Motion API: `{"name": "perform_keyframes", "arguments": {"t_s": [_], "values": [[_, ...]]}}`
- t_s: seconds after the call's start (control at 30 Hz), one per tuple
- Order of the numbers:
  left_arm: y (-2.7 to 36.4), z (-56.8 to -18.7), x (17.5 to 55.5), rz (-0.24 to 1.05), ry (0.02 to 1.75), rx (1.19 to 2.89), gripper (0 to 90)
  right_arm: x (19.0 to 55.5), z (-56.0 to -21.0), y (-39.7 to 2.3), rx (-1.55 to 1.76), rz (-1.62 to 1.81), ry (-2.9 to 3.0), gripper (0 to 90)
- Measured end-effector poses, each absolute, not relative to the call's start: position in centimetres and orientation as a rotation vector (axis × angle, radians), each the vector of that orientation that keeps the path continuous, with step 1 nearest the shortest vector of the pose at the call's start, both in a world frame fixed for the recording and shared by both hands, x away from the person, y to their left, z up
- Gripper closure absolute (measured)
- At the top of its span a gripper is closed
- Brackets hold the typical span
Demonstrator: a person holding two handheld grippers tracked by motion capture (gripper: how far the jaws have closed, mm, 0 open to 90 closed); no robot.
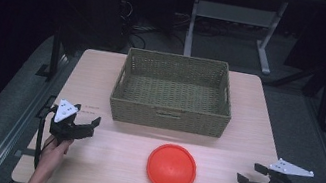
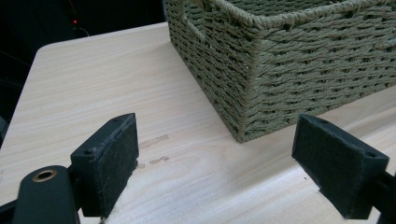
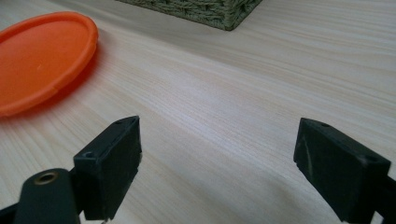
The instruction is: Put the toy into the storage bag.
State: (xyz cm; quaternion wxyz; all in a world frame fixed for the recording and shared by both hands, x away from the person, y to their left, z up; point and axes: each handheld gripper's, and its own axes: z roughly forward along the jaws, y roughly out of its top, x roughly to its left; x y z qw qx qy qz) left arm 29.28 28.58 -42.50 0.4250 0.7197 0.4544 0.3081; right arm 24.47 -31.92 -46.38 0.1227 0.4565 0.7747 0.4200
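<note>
Both grippers, left [image 1: 86, 124] & right [image 1: 249, 173], fingers wide apart, empty, flanking orange disc [image 1: 171, 167]; wicker basket [image 1: 169, 118] behind — prob. drop spot.

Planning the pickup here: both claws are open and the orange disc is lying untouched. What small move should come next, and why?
Probably ease the right claw left toward the orange disc. Its jaws stand open with bare table between them, and the disc lies flat, apart from the basket, within its own view.
</note>
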Motion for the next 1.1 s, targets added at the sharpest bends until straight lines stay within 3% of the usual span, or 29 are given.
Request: {"name": "perform_keyframes", "arguments": {"t_s": [0.3, 0.77, 1.1], "values": [[29.0, -42.6, 29.0, 0.769, 1.099, 1.817, 14.1, 24.6, -45.9, -30.8, 1.316, 1.255, 2.286, 14.6], [28.9, -42.6, 28.6, 0.815, 1.041, 1.848, 14.1, 25.8, -44.7, -25.8, 1.250, 1.302, 2.470, 14.8], [28.8, -42.9, 29.1, 0.805, 1.051, 1.856, 14.1, 27.7, -44.2, -21.5, 1.180, 1.225, 2.634, 19.8]]}}
